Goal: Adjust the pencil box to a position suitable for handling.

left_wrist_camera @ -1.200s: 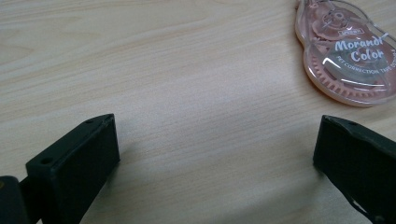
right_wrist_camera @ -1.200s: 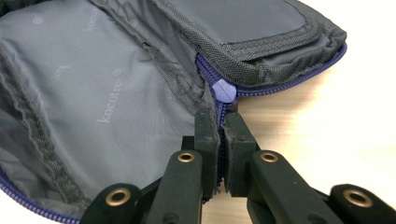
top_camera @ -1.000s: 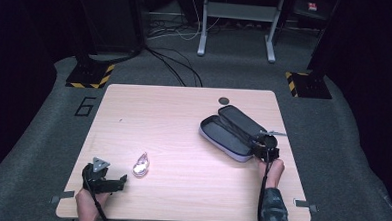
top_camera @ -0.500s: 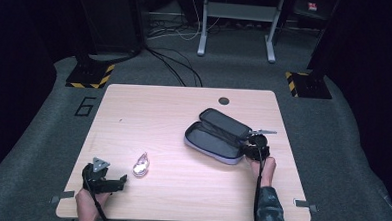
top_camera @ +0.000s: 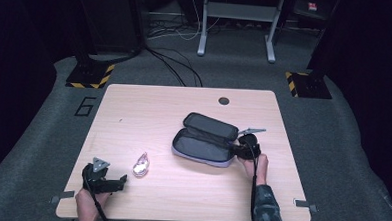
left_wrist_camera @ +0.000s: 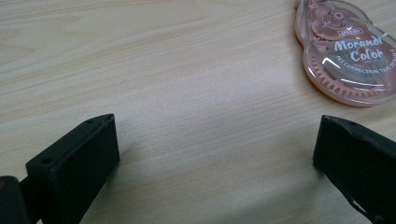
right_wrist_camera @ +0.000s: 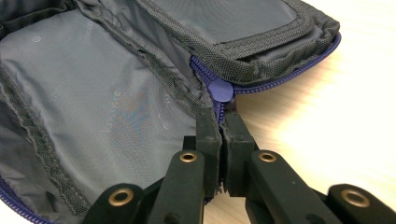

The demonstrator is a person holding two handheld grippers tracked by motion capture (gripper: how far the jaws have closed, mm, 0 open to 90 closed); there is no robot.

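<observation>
We see the grey fabric pencil case with blue zip lying open on the light wooden desk, right of the desk's centre and closer to the right edge than to the left. Its two halves are spread apart, the grey lining facing up. In the right gripper view the lining is bare, bordered by black woven trim, and the blue zip runs along the rim.

The right gripper sits at the case's right end, held by the person's right hand. In the right gripper view its two black jaws are pressed together on the edge of the case, clamping the zip strip just below the round blue zip tab. The jaws touch the fabric; no gap shows between them apart from the pinched material.

The peach translucent correction-tape dispenser lies flat on the desk toward the front-left corner, well apart from the case. In the left gripper view its clear cover carries the words "Morandi Color".

The left gripper rests near the front-left corner, just beside the dispenser, held by the person's left hand. In the left gripper view its jaws stand wide apart over bare wood, holding nothing.

A small dark round hole is set near the far edge of the desk.
</observation>
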